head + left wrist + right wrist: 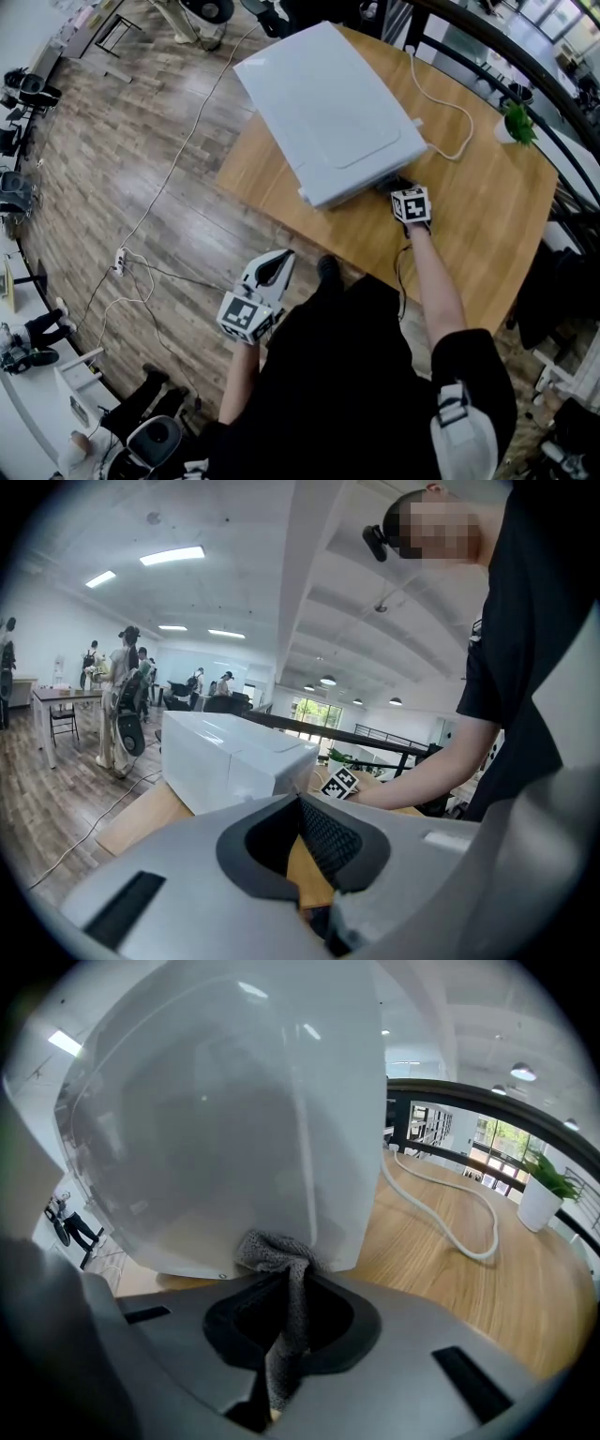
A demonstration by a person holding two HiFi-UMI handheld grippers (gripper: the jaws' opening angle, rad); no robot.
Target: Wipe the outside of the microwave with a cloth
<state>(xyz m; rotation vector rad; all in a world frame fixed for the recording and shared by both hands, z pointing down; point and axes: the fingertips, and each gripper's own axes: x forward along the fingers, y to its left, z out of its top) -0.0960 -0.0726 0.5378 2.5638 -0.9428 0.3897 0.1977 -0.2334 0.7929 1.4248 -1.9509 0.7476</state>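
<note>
Risk: cloth is pinched only as a thin bunch, so hard rubbing may pull it out, or the gripper nose scrapes the paint; a shove twd 10 o'clock could slide microwave nearer the surface edge
R gripper: clamped on cloth, jaws nearly together; wad touches microwave's lower corner, at its 5 o'clock
L gripper: jaws slightly apart, empty, at 7 o'clock, off surface, over floor
Microwave: 12 o'clock on surface, set diag
</note>
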